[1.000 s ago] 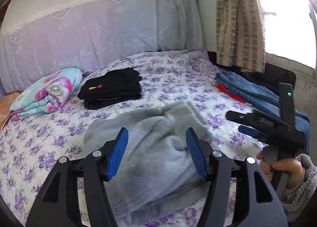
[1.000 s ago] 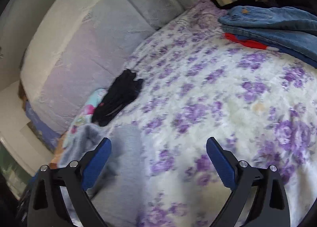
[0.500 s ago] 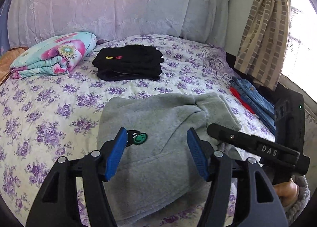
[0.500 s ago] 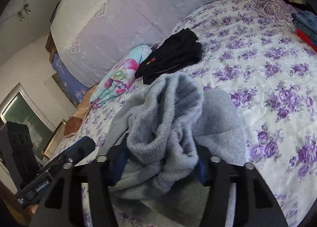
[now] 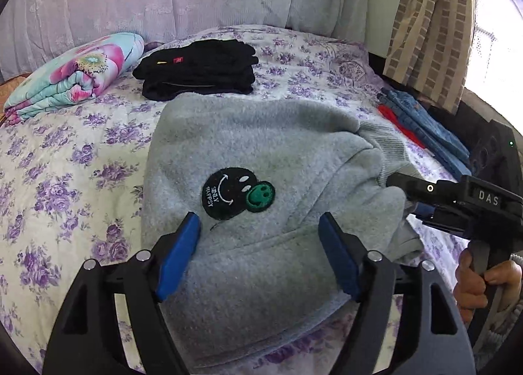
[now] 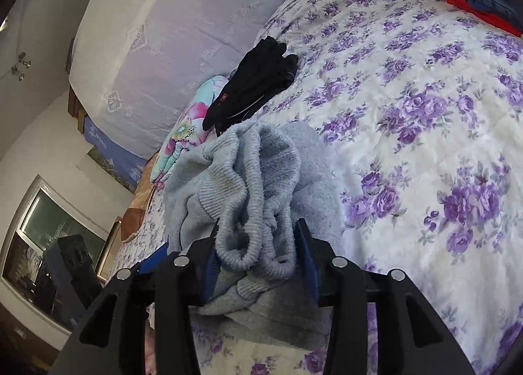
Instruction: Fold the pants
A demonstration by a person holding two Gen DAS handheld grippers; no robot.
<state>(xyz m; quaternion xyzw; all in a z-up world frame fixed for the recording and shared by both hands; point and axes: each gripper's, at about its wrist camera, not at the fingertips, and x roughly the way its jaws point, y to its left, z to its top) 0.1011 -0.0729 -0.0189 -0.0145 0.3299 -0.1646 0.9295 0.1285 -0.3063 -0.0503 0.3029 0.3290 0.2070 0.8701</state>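
The gray pants (image 5: 261, 152) lie on the flowery bed (image 5: 65, 178), in front of folded black clothes (image 5: 199, 69). The right tool (image 6: 258, 254) pinches their bunched stretchy end, its jaws having just loosened a little. The left tool (image 5: 260, 254) hovers over them, jaws just spread wider, gripping nothing.

My left black gripper with blue pads (image 5: 260, 252) has just opened wider, holding nothing. My right black gripper (image 6: 260, 255) squeezes bunched grey cloth, loosening slightly.
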